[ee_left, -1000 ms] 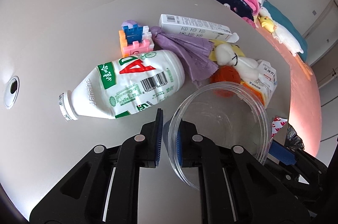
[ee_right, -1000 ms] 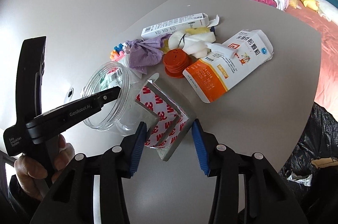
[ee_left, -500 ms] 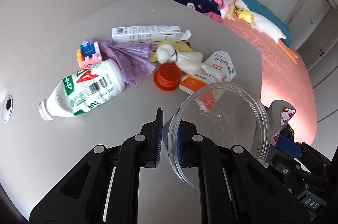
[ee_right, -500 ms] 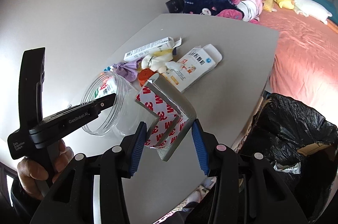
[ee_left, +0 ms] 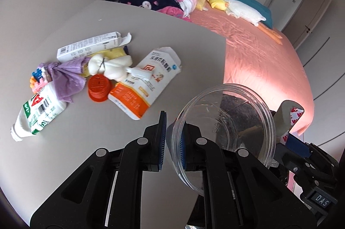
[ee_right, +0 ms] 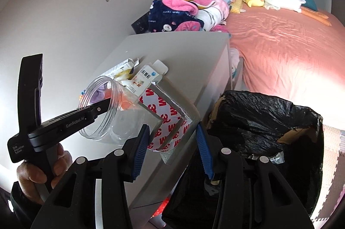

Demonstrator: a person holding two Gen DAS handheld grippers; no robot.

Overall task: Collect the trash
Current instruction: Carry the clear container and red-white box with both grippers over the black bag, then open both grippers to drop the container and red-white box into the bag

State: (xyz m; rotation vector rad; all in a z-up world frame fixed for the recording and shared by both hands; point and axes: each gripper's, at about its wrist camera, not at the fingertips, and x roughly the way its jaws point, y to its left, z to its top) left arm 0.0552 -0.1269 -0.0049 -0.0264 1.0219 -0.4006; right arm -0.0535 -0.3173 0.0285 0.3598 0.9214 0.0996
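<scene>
Grey table (ee_left: 120, 142) edge under me, my left tongs (ee_left: 172, 140) pinching the clear jar (ee_left: 224, 131) by its rim, my right tongs (ee_right: 172, 142) clamped on the 3M tape-backed corner strip (ee_right: 170, 114), bin with black liner (ee_right: 269, 131) at 3 o'clock, remaining trash piled at 10 o'clock.

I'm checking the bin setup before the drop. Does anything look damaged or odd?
Yes. The black bin bag looks torn along its rim, with brown cardboard showing through. Also, the milk bottle lies on its side on the table.
</scene>
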